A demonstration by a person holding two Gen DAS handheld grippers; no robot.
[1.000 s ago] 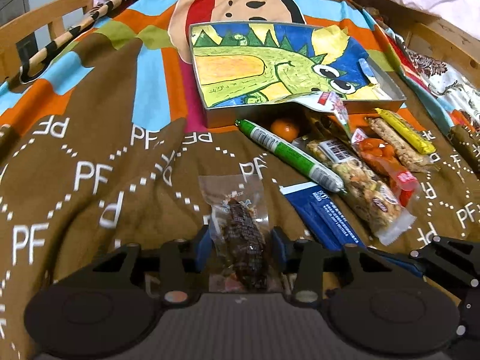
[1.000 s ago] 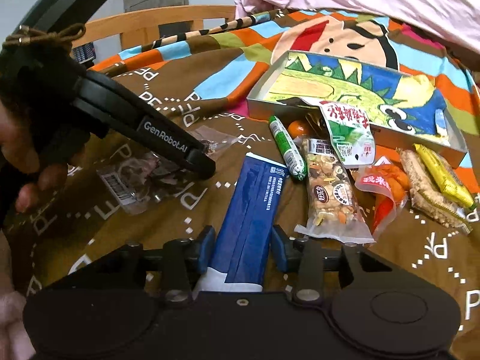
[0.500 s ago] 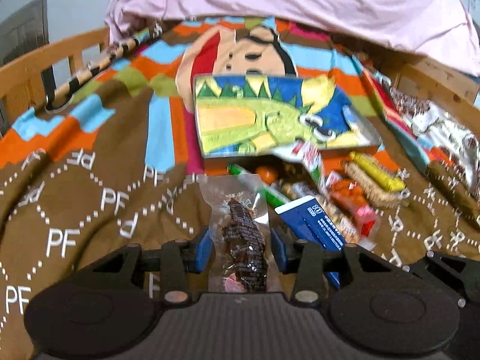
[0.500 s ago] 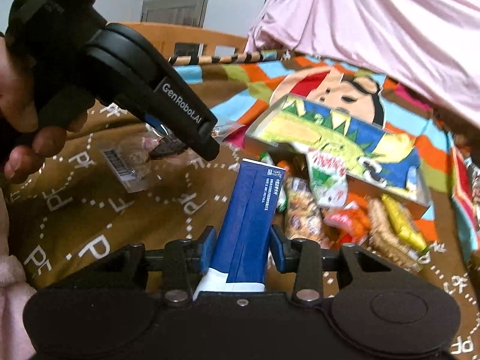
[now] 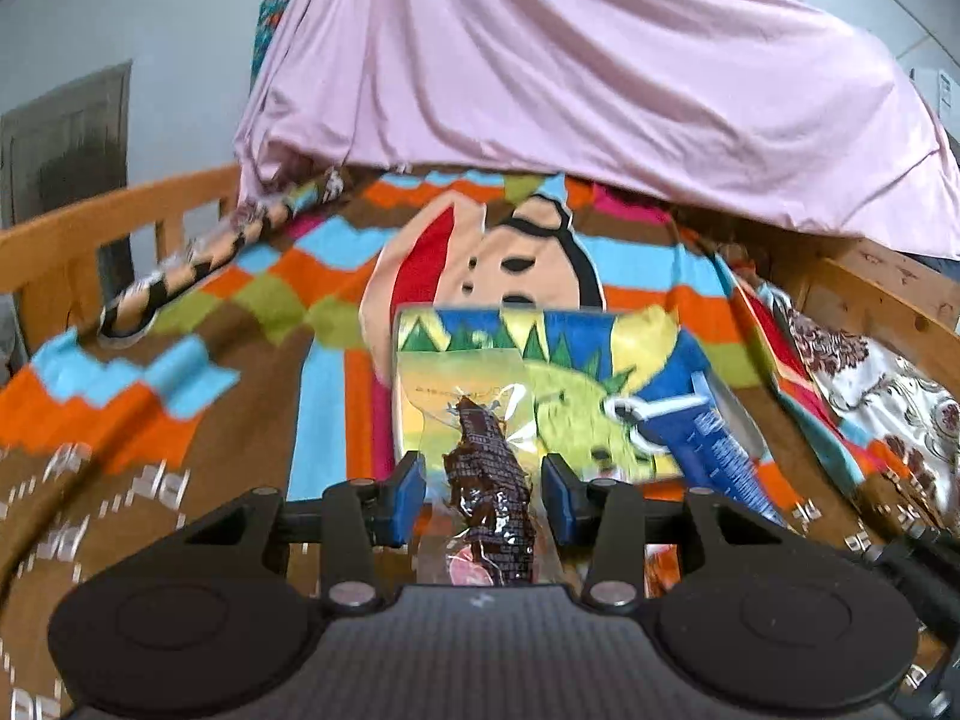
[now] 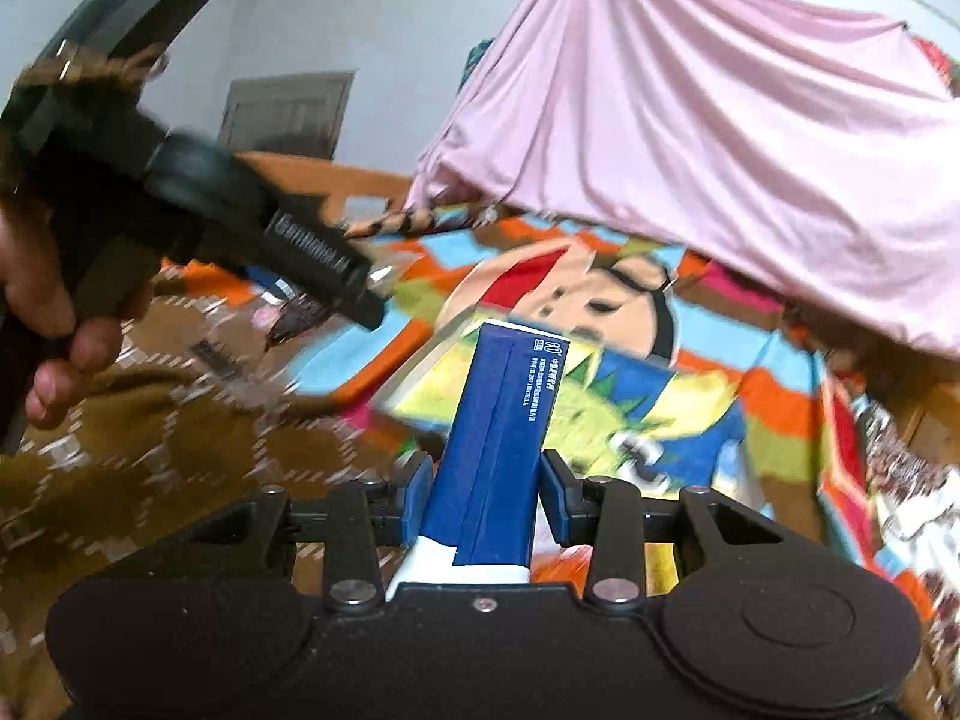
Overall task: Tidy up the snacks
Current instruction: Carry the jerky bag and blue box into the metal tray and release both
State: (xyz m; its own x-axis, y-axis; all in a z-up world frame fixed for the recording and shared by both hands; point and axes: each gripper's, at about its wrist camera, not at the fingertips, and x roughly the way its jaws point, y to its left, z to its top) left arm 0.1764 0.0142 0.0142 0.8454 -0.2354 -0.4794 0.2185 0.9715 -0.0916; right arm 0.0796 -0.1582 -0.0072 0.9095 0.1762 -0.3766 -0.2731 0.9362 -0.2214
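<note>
1. Two snacks being carried at once, both clear of the brown patterned blanket (image 5: 180, 432): left gripper (image 5: 483, 495) grasping a clear plastic packet of dark dried meat (image 5: 492, 492), right gripper (image 6: 483, 495) clenched on a long dark-blue foil packet (image 6: 498, 444).
2. Judging by aim, heading for the shallow metal box with a green dinosaur picture (image 5: 576, 396) just ahead.
3. Next: lowering both packets inside its rim, side by side, before releasing.

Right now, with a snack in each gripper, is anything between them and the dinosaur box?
Nothing visible blocks the way. The left gripper holds the clear dark-snack packet, the right gripper the blue pack; the dinosaur box lies just ahead, its top open.
</note>
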